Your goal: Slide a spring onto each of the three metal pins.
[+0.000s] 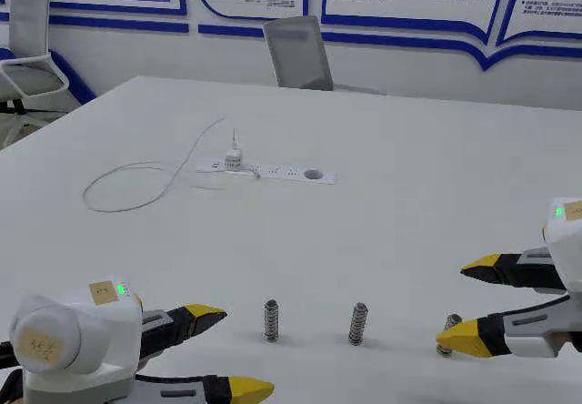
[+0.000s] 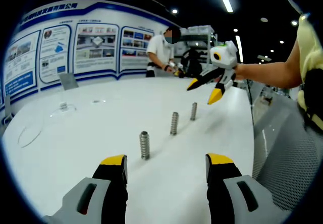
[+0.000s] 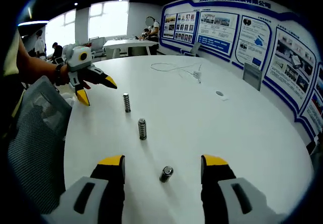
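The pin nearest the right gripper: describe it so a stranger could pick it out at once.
On the white table, three spring-covered pins stand in a row. It is the end pin, beside the right gripper's lower yellow tip; its two neighbours stand clear.

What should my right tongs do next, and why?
Probably back the right tongs away: the three springs stand upright in a row, apparently already threaded, and the right tongs are open and empty, as are the left tongs.
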